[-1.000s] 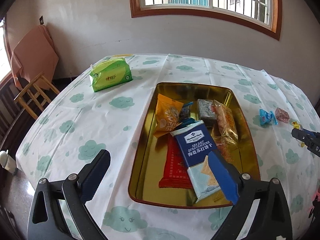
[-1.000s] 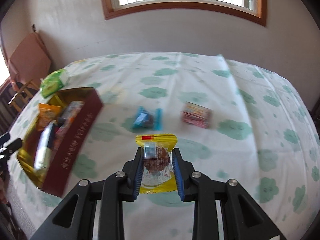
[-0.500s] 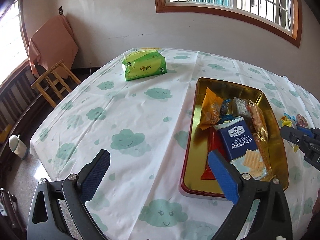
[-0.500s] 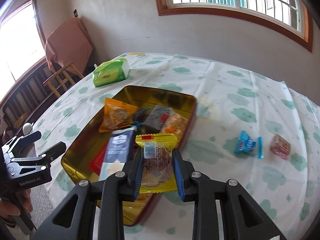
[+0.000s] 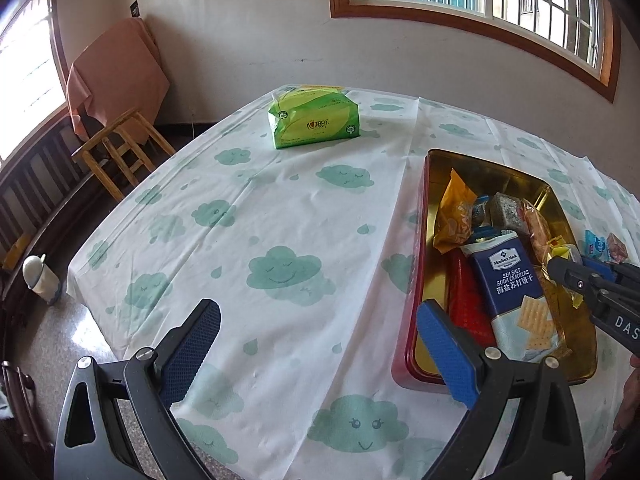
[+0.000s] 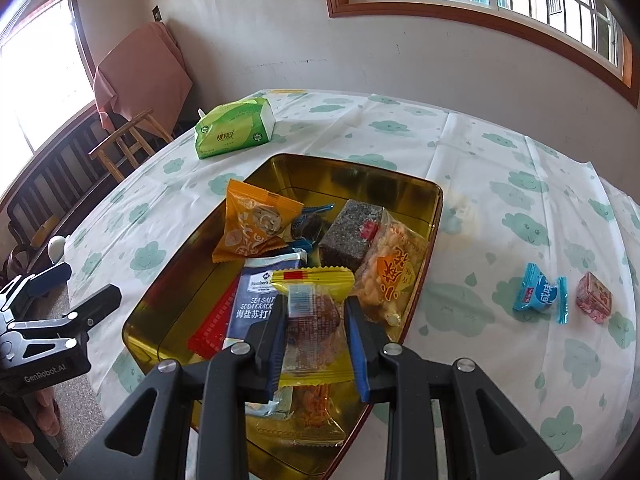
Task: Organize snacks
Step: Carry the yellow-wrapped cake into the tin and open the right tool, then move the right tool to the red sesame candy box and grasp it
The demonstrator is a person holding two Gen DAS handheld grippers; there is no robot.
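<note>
A gold tin tray [image 6: 348,172] with red sides holds several snacks: an orange packet [image 6: 256,220], a blue soda cracker pack [image 6: 260,292], a grey bar [image 6: 352,236], a red packet [image 6: 212,328]. My right gripper [image 6: 316,320] is shut on a yellow-edged clear snack packet [image 6: 314,312] and holds it above the tray's near end. A blue candy [image 6: 540,296] and a pink candy [image 6: 594,298] lie on the cloth to the right. My left gripper [image 5: 316,344] is open and empty over the cloth left of the tray [image 5: 412,320].
A green tissue pack [image 5: 314,120] sits at the table's far side. The round table [image 5: 240,240] has a white cloth with green clouds. A wooden stool [image 5: 116,148] and a cloth-draped chair stand beyond the left edge.
My right gripper has carried the yellow packet from the cloth on the right to above the tray. My left gripper has swung left, away from the tray.
</note>
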